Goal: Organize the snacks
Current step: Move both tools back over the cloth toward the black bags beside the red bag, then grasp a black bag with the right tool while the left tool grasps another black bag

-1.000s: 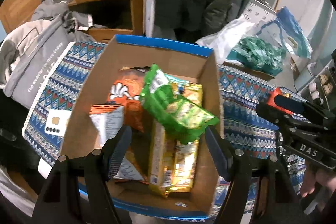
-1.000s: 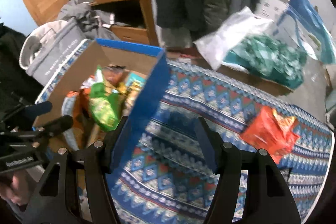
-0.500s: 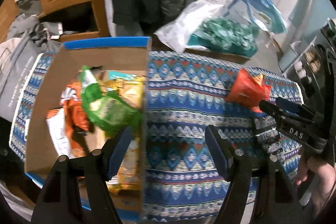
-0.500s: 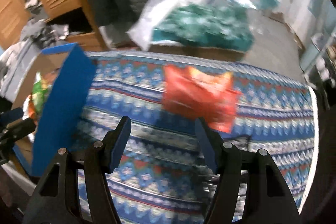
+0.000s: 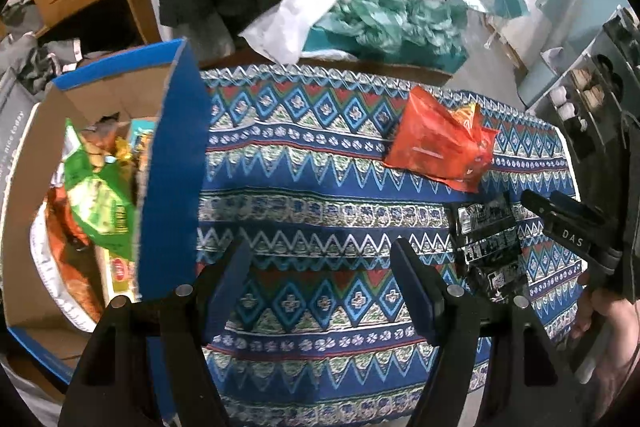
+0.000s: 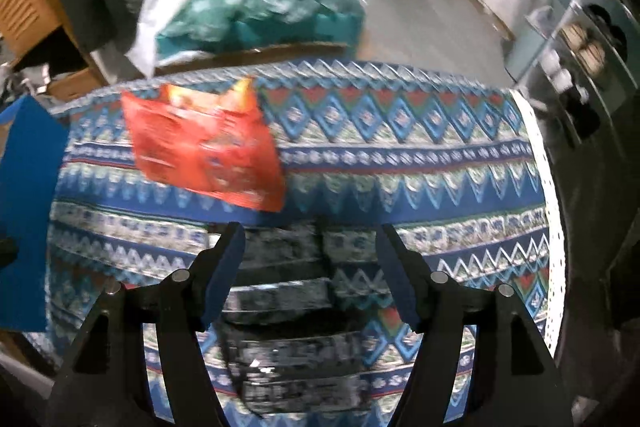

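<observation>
Black foil snack packet [image 6: 288, 311] lies flat between my spread, empty right gripper [image 6: 310, 247], lined up for pickup; left gripper [image 5: 320, 263] hangs open, empty.

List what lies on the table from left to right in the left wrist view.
Cardboard box with the green snack bag inside → red snack bag → black snack packet.

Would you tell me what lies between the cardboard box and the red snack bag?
Only bare patterned tablecloth; in the left wrist view nothing rests between the cardboard box and the red snack bag.
</observation>
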`<act>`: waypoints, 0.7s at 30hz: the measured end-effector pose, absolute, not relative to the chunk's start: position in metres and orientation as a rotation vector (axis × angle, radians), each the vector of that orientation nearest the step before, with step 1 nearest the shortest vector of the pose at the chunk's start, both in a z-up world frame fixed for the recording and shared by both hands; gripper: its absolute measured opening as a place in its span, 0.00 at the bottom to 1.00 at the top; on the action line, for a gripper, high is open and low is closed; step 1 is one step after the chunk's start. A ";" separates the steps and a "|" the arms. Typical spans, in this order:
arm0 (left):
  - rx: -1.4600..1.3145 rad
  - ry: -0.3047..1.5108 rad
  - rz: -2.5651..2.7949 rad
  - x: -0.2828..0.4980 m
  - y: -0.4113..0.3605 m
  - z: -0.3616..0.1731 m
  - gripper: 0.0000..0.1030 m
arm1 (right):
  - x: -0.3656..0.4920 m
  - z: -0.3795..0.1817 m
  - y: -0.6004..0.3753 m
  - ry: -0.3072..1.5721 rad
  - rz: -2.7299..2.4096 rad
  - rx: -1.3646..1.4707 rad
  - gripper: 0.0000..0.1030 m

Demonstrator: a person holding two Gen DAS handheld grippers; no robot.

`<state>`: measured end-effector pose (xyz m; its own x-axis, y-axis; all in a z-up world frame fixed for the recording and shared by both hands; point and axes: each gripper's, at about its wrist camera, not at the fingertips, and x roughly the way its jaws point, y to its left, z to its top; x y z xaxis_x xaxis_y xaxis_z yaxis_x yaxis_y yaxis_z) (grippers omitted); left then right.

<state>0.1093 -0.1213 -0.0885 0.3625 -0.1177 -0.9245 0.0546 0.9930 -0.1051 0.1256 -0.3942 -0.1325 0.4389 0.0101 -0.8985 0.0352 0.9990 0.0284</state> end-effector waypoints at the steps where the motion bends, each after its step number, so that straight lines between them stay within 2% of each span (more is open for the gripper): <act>1: -0.063 1.205 -0.112 0.111 -0.124 -0.092 0.72 | 0.126 -0.137 -0.400 1.126 -0.028 0.044 0.66; 4: -0.072 1.231 -0.123 0.115 -0.133 -0.101 0.76 | 0.128 -0.147 -0.413 1.144 -0.060 0.041 0.66; 13: -0.050 1.290 -0.140 0.119 -0.148 -0.123 0.77 | 0.139 -0.183 -0.439 1.221 -0.132 0.052 0.66; 21: -0.083 1.320 -0.133 0.122 -0.142 -0.132 0.77 | 0.139 -0.197 -0.413 1.246 -0.062 0.008 0.66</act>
<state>0.1223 -0.1419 -0.1325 0.2424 -0.1442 -0.9594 0.0495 0.9894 -0.1362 0.1391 -0.4131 -0.1970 0.3176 -0.0427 -0.9473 0.0513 0.9983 -0.0278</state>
